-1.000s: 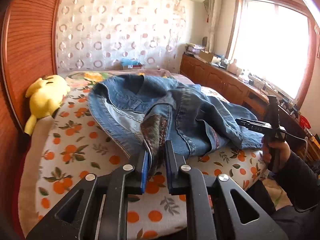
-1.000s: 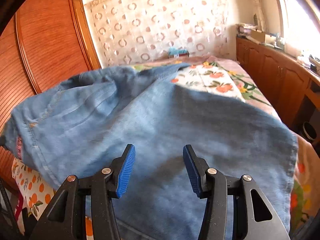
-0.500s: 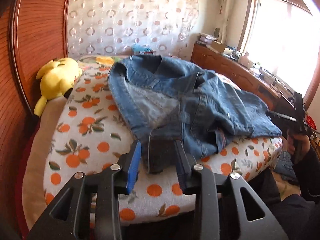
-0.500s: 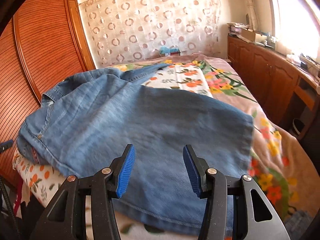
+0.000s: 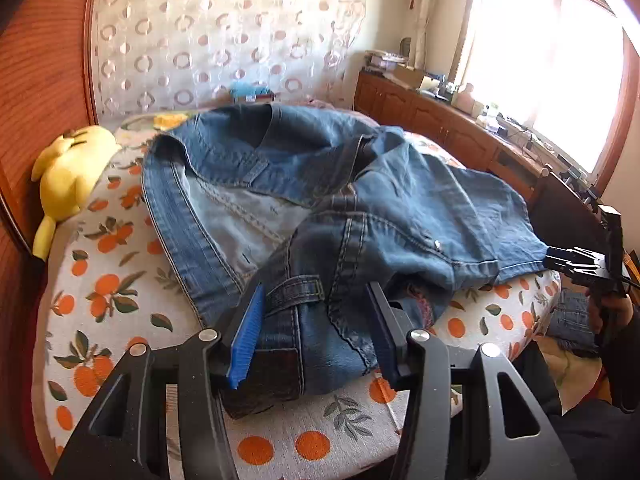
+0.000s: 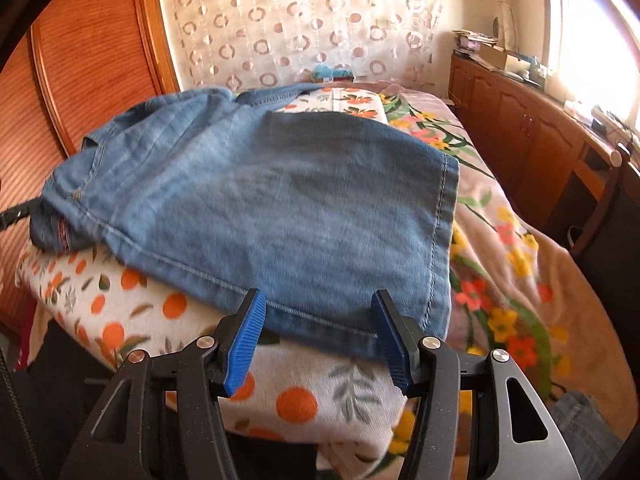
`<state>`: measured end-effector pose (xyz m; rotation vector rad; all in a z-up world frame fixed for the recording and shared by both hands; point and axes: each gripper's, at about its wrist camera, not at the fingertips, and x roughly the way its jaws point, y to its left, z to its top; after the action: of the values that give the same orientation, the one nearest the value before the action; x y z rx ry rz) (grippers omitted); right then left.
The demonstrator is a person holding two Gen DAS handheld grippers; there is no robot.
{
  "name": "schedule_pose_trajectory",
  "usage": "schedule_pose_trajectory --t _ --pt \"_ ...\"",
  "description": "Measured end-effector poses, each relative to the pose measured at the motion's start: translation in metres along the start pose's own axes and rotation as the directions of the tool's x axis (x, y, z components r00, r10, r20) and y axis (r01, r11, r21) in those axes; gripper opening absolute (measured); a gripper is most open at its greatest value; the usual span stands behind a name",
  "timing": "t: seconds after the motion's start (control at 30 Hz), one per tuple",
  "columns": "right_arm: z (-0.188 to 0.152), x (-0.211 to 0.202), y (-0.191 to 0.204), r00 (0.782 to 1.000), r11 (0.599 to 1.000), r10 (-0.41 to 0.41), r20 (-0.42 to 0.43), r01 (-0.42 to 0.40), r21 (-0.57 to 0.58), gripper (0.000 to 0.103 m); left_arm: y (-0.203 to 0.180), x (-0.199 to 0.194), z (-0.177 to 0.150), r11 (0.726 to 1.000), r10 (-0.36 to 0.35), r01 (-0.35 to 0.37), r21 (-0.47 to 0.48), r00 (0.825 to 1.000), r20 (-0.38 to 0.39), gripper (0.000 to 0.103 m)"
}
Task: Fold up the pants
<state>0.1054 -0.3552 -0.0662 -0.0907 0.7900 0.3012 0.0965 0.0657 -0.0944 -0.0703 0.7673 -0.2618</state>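
Blue jeans (image 5: pixel 360 208) lie crumpled on the bed, waistband nearest in the left wrist view. My left gripper (image 5: pixel 314 336) hangs low over the bed's near edge, its jaws opening. The waistband corner with a belt loop (image 5: pixel 296 292) lies loose between the blue pads, which do not press on it. In the right wrist view a folded jeans leg (image 6: pixel 280 192) lies flat. My right gripper (image 6: pixel 319 340) sits at its near hem, jaws opening, with the hem edge just at the fingertips and not pinched. A hand holds the right gripper (image 5: pixel 580 264) at the bed's right side.
An orange-print cover (image 5: pixel 120 300) spreads under the jeans, beside a floral blanket (image 6: pixel 508 248). A yellow plush toy (image 5: pixel 66 176) leans on the wooden wardrobe (image 6: pixel 92 60) at the left. Wooden cabinets (image 5: pixel 440 120) line the window wall. More denim (image 5: pixel 568 320) lies on the floor.
My left gripper's jaws have opened off the waistband and the hand has sunk toward the bed. The right gripper has drawn back, so the leg's hem now lies at its tips.
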Motion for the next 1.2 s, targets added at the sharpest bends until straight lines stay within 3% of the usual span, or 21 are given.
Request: schedule_pose_trajectory --t 0.23,0.4,0.43,0.5,0.53,0.57,0.63,0.77,1.0,1.2 --pt "-0.006 -0.003 0.002 0.998 0.994 -0.046 -0.050 0.040 -0.106 0.058 0.007 0.015 -0.002 1.000 0.021 -0.022 -0.017 0.999 -0.034 0.051" --pt "0.000 -0.003 0.003 0.997 0.995 -0.056 -0.047 0.052 -0.090 0.058 0.009 0.020 -0.002 0.999 0.025 -0.026 -0.029 0.999 -0.045 0.051" --pt "0.001 -0.002 0.001 0.997 0.996 -0.054 -0.047 0.050 -0.080 0.055 0.010 0.021 -0.002 0.999 0.023 -0.024 -0.027 0.999 -0.043 0.049" --pt "0.002 -0.001 -0.002 0.998 0.996 -0.055 -0.039 0.053 -0.065 0.039 0.011 0.024 -0.003 1.000 0.003 -0.004 -0.017 0.998 -0.055 0.040" --pt "0.001 -0.001 -0.003 0.998 0.997 -0.053 -0.034 0.051 -0.062 0.020 0.012 0.026 -0.002 1.000 0.002 -0.003 -0.017 0.998 -0.063 0.033" --pt "0.001 0.001 -0.004 0.998 0.997 -0.046 -0.032 0.043 -0.064 0.013 0.014 0.028 -0.003 1.000 0.004 -0.006 -0.019 0.997 -0.073 0.030" --pt "0.000 0.002 -0.004 0.999 0.997 -0.041 -0.023 0.039 -0.067 0.007 0.013 0.030 -0.003 1.000 -0.008 0.006 -0.015 0.997 -0.080 0.022" --pt "0.004 -0.004 -0.009 0.999 0.999 -0.028 0.026 0.028 -0.020 0.006 0.001 0.017 0.003 1.000 0.003 -0.003 0.009 0.999 -0.054 0.016" --pt "0.021 -0.048 -0.023 0.987 0.998 -0.052 0.150 0.049 0.028 0.005 -0.034 -0.058 0.019 0.998 -0.021 0.016 0.067 0.997 0.079 0.014" --pt "0.016 -0.098 -0.037 0.973 0.996 -0.081 0.216 0.074 0.040 0.005 -0.060 -0.089 0.001 0.995 -0.028 0.021 0.099 0.997 0.070 0.011"
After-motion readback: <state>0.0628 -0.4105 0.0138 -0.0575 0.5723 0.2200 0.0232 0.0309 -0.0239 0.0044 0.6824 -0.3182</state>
